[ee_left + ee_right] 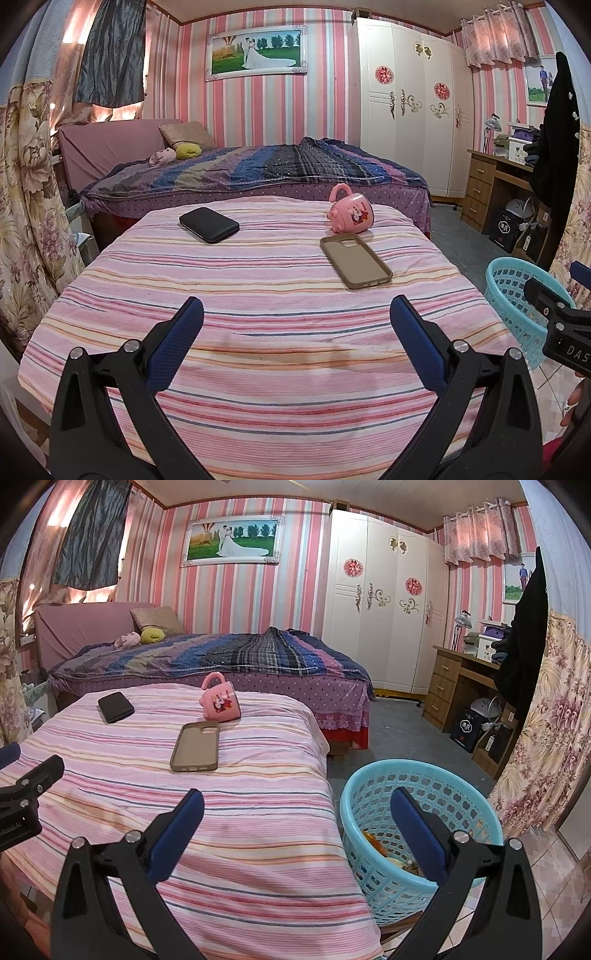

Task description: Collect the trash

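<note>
Trash [391, 853] half-hidden in basket [369, 786]

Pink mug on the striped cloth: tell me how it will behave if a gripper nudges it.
The pink mug lies on its side, so it may roll. Its handle sticks up and would probably stop a full turn. The striped cloth looks soft, which should slow any sliding. I cannot tell its weight.

Left gripper [296, 321]: black plastic arms, triangular cut-outs, silver screw heads, dark blue textured pads [176, 345]; right gripper [296, 812] built alike; white letters "DAS" on its black body, seen from the left wrist view.
</note>
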Tool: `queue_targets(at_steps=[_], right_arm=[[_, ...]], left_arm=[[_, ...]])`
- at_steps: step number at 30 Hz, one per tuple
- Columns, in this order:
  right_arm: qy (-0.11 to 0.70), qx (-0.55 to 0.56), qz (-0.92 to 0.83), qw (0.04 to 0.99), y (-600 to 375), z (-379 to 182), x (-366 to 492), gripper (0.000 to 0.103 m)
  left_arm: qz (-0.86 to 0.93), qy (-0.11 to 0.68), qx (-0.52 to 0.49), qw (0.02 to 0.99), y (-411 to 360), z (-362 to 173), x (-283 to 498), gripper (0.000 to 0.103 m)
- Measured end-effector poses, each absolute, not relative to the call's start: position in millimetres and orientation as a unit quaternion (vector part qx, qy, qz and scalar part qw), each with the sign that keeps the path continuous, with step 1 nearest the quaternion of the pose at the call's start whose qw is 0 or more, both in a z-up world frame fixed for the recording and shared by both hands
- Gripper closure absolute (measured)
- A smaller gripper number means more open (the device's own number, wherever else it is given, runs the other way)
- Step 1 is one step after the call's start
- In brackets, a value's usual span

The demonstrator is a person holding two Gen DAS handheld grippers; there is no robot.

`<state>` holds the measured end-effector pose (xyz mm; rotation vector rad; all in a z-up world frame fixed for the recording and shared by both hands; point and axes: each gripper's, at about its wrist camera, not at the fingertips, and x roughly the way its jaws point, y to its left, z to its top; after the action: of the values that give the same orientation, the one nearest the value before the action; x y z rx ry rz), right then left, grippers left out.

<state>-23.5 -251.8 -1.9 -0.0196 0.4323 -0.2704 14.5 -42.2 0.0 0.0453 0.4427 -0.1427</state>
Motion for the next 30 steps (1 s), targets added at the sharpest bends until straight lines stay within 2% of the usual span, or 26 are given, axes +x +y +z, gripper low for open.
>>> queue_targets(at_steps=[30], right_arm=[[0.217, -0.015, -0.136, 0.967, -252.3, -3.4, -20.8, 0.004]], left_arm=[[-0.068, 0.216, 0.020, 0.974, -38.7, 0.6, 12.0, 0.005]])
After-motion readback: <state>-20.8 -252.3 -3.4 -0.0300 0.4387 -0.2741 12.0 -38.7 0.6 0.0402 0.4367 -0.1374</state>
